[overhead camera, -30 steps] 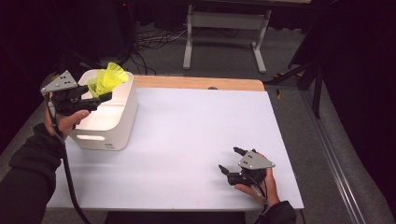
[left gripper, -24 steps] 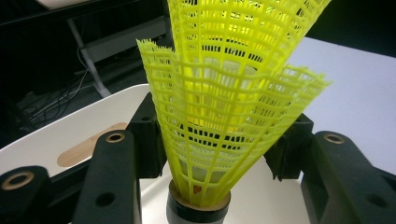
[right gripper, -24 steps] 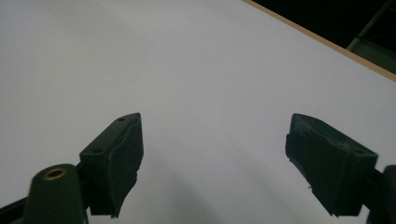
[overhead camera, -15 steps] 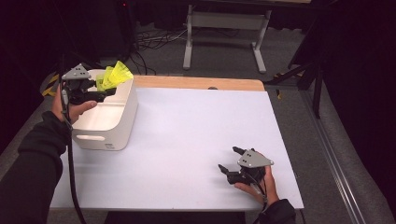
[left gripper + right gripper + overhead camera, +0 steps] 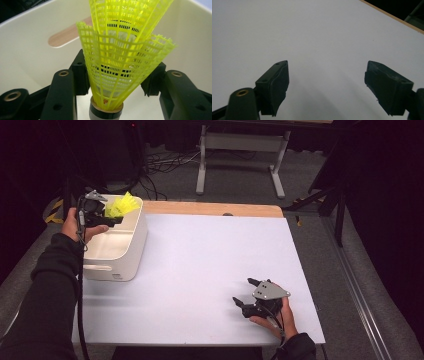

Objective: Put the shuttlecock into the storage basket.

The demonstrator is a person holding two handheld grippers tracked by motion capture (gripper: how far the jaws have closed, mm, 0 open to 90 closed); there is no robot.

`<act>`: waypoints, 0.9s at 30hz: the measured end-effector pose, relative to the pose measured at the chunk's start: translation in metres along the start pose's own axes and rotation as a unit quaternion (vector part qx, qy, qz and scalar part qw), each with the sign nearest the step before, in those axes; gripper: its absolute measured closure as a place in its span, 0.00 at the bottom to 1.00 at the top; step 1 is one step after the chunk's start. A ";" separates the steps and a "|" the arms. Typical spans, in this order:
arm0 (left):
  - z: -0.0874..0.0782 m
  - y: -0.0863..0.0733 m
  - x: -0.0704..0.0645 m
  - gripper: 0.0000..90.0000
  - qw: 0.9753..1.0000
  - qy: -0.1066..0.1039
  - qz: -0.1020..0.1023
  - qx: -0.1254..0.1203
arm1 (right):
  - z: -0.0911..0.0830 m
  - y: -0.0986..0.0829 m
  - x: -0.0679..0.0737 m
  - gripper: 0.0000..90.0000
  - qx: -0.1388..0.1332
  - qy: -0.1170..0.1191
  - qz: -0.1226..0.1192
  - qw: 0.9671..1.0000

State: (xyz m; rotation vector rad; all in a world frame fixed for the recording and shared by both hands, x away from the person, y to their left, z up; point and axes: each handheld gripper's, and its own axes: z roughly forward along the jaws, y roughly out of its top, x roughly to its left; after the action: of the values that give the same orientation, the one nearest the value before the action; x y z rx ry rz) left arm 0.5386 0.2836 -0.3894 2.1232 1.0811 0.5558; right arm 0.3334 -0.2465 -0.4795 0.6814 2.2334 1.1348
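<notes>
- My left gripper (image 5: 111,219) is closed on two yellow plastic shuttlecocks (image 5: 120,206), nested one inside the other; in the left gripper view the pads (image 5: 81,72) press the mesh skirts (image 5: 117,62) from both sides, just above the cork base (image 5: 106,112) with its dark band.
- The shuttlecocks' long axis runs straight out along my jaws, cork toward my hand, flared skirts pointing away; in the high view that is toward about 2 o'clock from my left hand (image 5: 75,222).
- I hold them over the far end of the white plastic bin (image 5: 117,262), just inside its rim at the table's 10 o'clock corner. Cream walls surround the skirts in the left gripper view, and an oval handle cutout (image 5: 67,35) shows at 11 o'clock beyond them.
- I judge the coming move turns on this: the bin floor lies directly below the grip, so spreading the jaws should drop them in. Whether they would land still nested I cannot say.
- The skirts are bright neon lattice, slightly squashed where I pinch; they look light and springy.
- My right gripper (image 5: 246,296) rests near the table's 5 o'clock edge, jaws spread wide and holding nothing, with bare white tabletop (image 5: 317,37) between them.
- It lies well apart from the bin, so the left is the nearer hand by far.
</notes>
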 end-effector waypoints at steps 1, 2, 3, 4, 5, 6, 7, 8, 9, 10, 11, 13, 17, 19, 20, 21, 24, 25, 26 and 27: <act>0.004 0.001 -0.002 0.55 1.000 0.006 0.013 0.022 | 0.000 0.000 0.000 0.22 0.000 0.001 0.000 1.000; 0.006 0.001 -0.003 0.55 1.000 0.006 0.012 0.026 | 0.000 0.000 0.000 0.22 0.000 0.002 0.000 1.000; 0.007 0.001 -0.003 0.55 0.999 0.002 0.014 0.032 | 0.000 0.000 0.000 0.22 0.000 0.002 0.000 1.000; 0.007 0.001 -0.003 0.55 0.999 0.003 0.014 0.033 | 0.000 0.000 0.000 0.22 0.000 0.002 0.000 1.000; 0.007 0.001 -0.003 0.55 0.999 0.003 0.014 0.033 | 0.000 0.000 0.000 0.22 0.000 0.002 0.000 1.000; 0.009 0.001 -0.004 0.54 0.999 0.012 0.022 0.046 | 0.000 0.000 0.000 0.22 -0.001 0.002 0.001 1.000; 0.009 0.001 -0.005 0.54 0.999 0.010 0.023 0.048 | 0.000 0.000 0.000 0.22 -0.001 0.002 0.000 1.000; 0.011 0.002 -0.006 0.54 0.998 0.007 0.029 0.057 | 0.000 0.000 0.000 0.22 -0.001 0.002 0.001 1.000; 0.012 0.002 -0.008 0.53 0.997 0.013 0.041 0.064 | 0.000 0.000 0.000 0.22 -0.001 0.003 0.001 1.000; 0.013 0.002 -0.009 0.53 0.997 0.007 0.041 0.070 | 0.000 0.000 0.000 0.22 -0.001 0.004 0.002 1.000; 0.014 0.003 -0.009 0.52 0.996 0.002 0.044 0.074 | 0.001 0.000 0.000 0.22 0.000 0.004 0.001 1.000; 0.015 0.004 -0.011 0.53 0.995 0.004 0.052 0.082 | 0.001 0.000 0.000 0.23 0.001 0.005 0.002 1.000; 0.020 0.003 -0.013 0.51 0.993 -0.003 0.062 0.104 | 0.002 0.000 0.000 0.23 0.005 0.005 0.003 1.000; 0.021 0.004 -0.014 0.51 0.992 -0.004 0.069 0.109 | 0.001 0.000 0.000 0.23 0.003 0.007 0.006 1.000; 0.021 0.004 -0.014 0.50 0.992 -0.004 0.069 0.109 | 0.001 0.000 0.000 0.23 0.003 0.007 0.006 1.000; 0.022 0.005 -0.015 0.49 0.991 -0.002 0.072 0.110 | 0.001 0.000 -0.001 0.23 0.002 0.008 0.008 1.000; 0.024 0.006 -0.018 0.46 0.991 -0.006 0.075 0.115 | 0.001 0.000 0.000 0.23 0.002 0.010 0.008 1.000; 0.025 0.006 -0.018 0.45 0.990 -0.004 0.074 0.118 | 0.001 0.000 0.000 0.23 0.002 0.011 0.008 1.000; 0.025 0.006 -0.019 0.43 0.989 -0.007 0.073 0.125 | 0.002 0.001 0.000 0.23 0.003 0.012 0.008 1.000; 0.026 0.005 -0.019 0.42 0.989 -0.008 0.074 0.129 | 0.002 0.001 0.000 0.23 0.003 0.012 0.008 1.000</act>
State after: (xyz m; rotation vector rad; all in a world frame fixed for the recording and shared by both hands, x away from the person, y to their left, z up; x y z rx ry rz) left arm 0.5471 0.2557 -0.4042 2.4440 1.0388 0.4881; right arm 0.3348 -0.2452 -0.4799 0.6925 2.2560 1.1497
